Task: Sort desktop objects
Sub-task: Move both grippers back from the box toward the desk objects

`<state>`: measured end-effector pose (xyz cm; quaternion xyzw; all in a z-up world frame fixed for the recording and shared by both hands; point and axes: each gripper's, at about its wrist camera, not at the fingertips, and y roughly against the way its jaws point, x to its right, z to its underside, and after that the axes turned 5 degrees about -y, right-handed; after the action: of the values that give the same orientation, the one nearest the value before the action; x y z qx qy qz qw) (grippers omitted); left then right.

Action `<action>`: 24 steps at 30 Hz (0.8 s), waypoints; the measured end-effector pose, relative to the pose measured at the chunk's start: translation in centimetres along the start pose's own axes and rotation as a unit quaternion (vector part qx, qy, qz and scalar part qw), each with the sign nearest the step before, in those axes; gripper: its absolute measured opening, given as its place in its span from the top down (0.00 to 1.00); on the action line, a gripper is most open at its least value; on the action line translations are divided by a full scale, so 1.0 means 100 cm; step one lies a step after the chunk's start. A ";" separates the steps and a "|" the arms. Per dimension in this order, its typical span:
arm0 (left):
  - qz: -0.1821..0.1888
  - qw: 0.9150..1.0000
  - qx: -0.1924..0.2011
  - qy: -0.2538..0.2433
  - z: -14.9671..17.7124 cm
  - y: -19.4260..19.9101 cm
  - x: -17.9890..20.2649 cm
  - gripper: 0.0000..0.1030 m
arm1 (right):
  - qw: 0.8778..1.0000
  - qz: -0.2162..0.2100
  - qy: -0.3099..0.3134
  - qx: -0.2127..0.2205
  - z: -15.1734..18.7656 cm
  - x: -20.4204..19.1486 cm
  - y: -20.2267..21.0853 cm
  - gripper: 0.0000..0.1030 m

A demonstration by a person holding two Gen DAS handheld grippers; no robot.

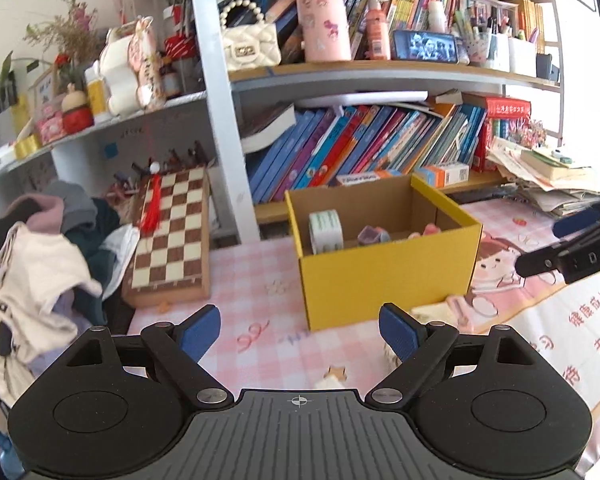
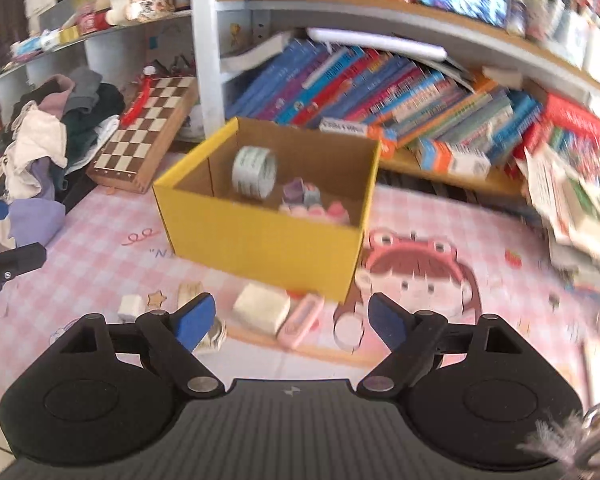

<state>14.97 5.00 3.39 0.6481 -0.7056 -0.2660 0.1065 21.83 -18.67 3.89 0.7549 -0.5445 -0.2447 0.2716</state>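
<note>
Facing yellow cardboard box point(image 2: 260, 232) on pink checked bench point(image 2: 100, 216), brown inside, tape roll point(image 2: 255, 173) within | white eraser block point(image 2: 262, 307) just before it | both my jaws spread, empty

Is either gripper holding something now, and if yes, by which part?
Nothing is held. The left gripper and the right gripper both stand open and empty above the pink desk mat.
</note>
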 end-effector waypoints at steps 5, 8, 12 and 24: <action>0.000 1.000 -0.012 0.006 0.013 0.003 -0.004 0.14 | 1.000 0.011 -0.021 -0.010 0.025 -0.003 0.000 0.19; 0.001 1.000 -0.017 0.008 0.019 0.004 -0.005 0.14 | 1.000 0.018 -0.016 -0.015 0.036 -0.007 0.003 0.19; 0.003 1.000 -0.028 0.013 0.029 0.003 -0.006 0.13 | 0.999 0.029 -0.012 -0.015 0.049 -0.012 0.006 0.18; 0.002 0.999 -0.048 0.010 0.051 -0.001 0.005 0.11 | 0.999 0.038 -0.011 -0.026 0.080 -0.030 0.000 0.11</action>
<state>12.44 5.69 -1.07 0.6436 -0.6919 -0.2931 0.1454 15.63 -16.93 -1.74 0.7239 -0.5690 -0.2563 0.2940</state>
